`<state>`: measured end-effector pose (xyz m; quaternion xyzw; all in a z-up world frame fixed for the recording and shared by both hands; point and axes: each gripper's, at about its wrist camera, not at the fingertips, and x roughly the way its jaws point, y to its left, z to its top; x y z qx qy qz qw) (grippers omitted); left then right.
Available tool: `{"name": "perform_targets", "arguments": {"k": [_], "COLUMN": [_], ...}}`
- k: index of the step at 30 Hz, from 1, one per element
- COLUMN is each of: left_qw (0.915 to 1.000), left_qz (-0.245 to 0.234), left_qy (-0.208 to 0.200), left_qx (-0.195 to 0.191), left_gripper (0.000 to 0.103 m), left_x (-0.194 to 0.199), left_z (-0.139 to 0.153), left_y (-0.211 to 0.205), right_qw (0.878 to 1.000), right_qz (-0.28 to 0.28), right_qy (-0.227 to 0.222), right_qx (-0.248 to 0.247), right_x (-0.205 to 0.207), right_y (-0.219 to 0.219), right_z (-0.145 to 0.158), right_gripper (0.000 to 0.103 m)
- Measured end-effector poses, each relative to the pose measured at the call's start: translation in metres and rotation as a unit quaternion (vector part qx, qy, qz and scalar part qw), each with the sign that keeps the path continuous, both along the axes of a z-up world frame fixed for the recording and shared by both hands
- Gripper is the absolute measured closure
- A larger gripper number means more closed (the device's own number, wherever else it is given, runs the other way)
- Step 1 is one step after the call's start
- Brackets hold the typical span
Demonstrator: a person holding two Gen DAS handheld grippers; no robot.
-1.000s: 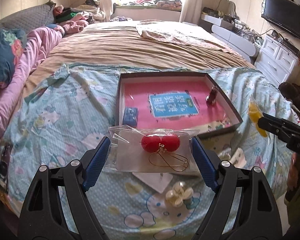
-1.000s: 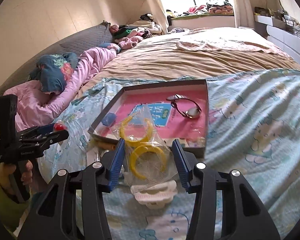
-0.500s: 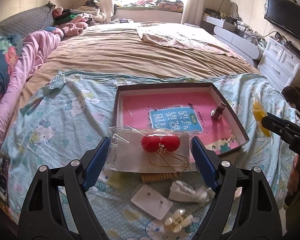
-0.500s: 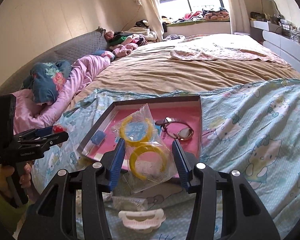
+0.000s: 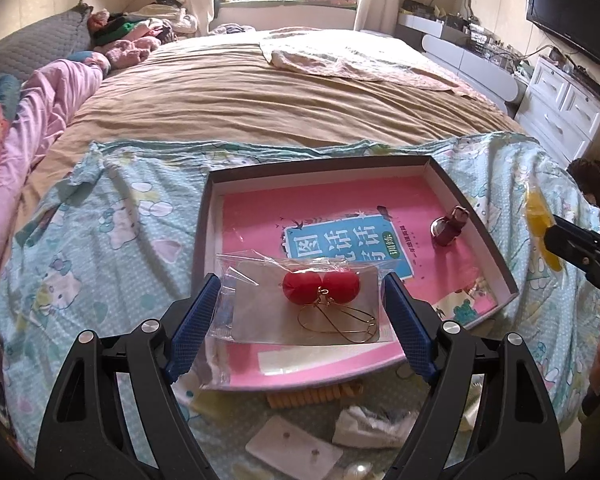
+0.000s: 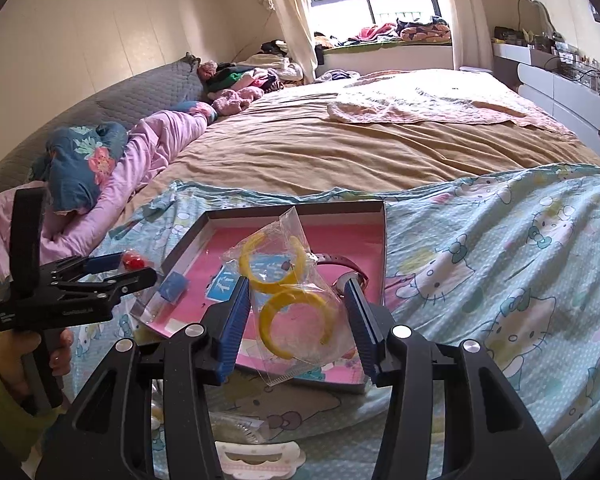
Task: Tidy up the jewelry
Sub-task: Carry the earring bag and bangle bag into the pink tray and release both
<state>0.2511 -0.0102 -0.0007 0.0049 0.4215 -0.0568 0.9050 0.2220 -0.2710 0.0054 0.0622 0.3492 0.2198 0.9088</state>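
Over the box [image 5: 476, 216] on the bed, your left claw [image 5: 300, 312] grasps the earring packet [image 5: 300, 304], your right claw [image 6: 296, 312] the bangle bag [image 6: 292, 292]; next, lower and release both inside

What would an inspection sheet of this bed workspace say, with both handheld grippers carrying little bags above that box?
Surface: bed with a cartoon-print sheet spread over a tan cover.
Job's things: shallow box with pink lining, holding a watch and a small blue block; bag of red ball earrings; bag of yellow hoops.
Clutter: white earring card, crumpled wrapper and white clip lying in front of the box.
Grippers: left gripper clamps the earring bag by its sides; right gripper clamps the hoop bag.
Cables: wires on the far dresser.
Surroundings: window, wall TV, piled clothes, pink quilt.
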Motion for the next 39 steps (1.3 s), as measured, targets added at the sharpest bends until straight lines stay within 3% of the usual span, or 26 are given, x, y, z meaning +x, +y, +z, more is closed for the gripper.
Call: {"name": "perform_targets", "arguments": {"k": [18,29,39], "left_qw": [0.9986,0.9980,0.9990], "left_qz": [-0.003,-0.002,0.004], "left_qy": [0.051,0.061,0.045], "left_qx": [0.014,0.012,0.005], "left_gripper": [0.028,0.024,0.017], "left_x": [0.038,0.041,0.025], "left_z": [-0.047,-0.054,-0.040], "left_y": [-0.004,0.001,0.007], "right_qw": [0.999,0.996,0.994], "right_qz": [0.026,0.042,0.035], "right_qy": [0.028,0.063,0.082], "right_qx": [-0.025,-0.057,-0.064], "right_x": [0.018,0.034,0.041], "right_y": [0.013,0.033,0.037], "right_z": [-0.024,-0.056,-0.070], "right_gripper": [0.056,0.056,0.054]}}
